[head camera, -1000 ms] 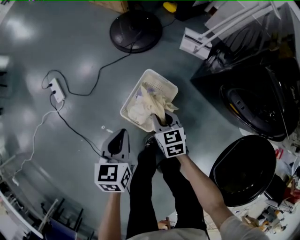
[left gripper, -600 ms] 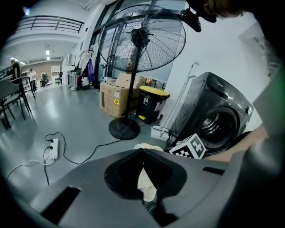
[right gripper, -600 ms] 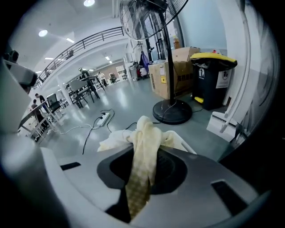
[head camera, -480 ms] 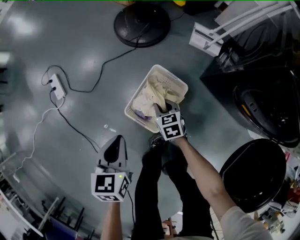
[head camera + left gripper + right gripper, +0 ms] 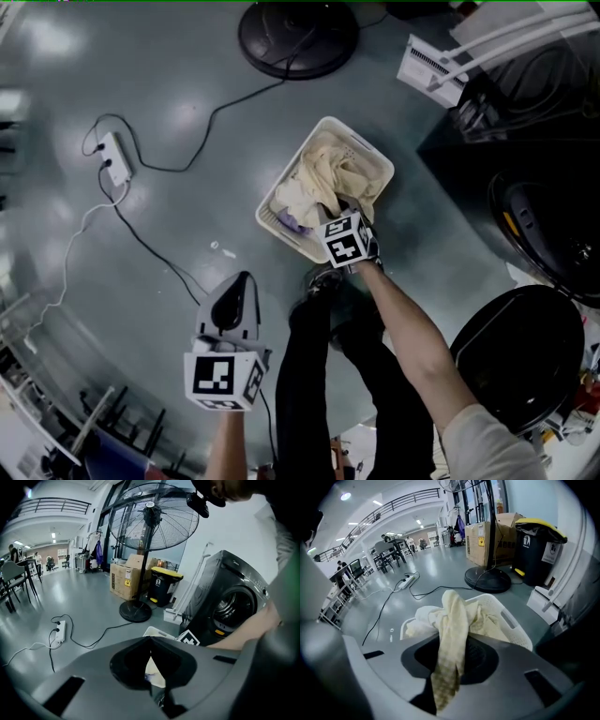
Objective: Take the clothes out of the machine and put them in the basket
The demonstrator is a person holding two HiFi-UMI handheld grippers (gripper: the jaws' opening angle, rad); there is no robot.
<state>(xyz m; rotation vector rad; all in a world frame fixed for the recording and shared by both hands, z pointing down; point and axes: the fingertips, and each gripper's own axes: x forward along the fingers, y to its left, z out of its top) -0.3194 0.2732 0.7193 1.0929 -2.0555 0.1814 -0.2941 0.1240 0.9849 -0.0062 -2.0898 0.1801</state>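
Note:
A white plastic basket [image 5: 284, 225] stands on the grey floor, piled with cream clothes [image 5: 323, 173]. My right gripper [image 5: 345, 212] reaches down into its near corner. In the right gripper view a cream checked cloth [image 5: 451, 613] runs up from between the jaws of this gripper [image 5: 454, 637] onto the pile. The jaws are opening with the cloth still between them. My left gripper [image 5: 246, 276] hangs over bare floor to the left of the basket, shut and empty. The dark washing machine [image 5: 548, 230] stands at the right with its round door [image 5: 514, 352] swung open.
A fan's round base [image 5: 298, 36] stands beyond the basket, its cable trailing to a power strip [image 5: 116, 159] at the left. A white rack [image 5: 441, 61] leans by the machine. The person's legs [image 5: 319, 375] are just in front of the basket.
My right gripper has sunk toward the basket with the cream cloth, which now rests on the pile. The left gripper has dropped slightly.

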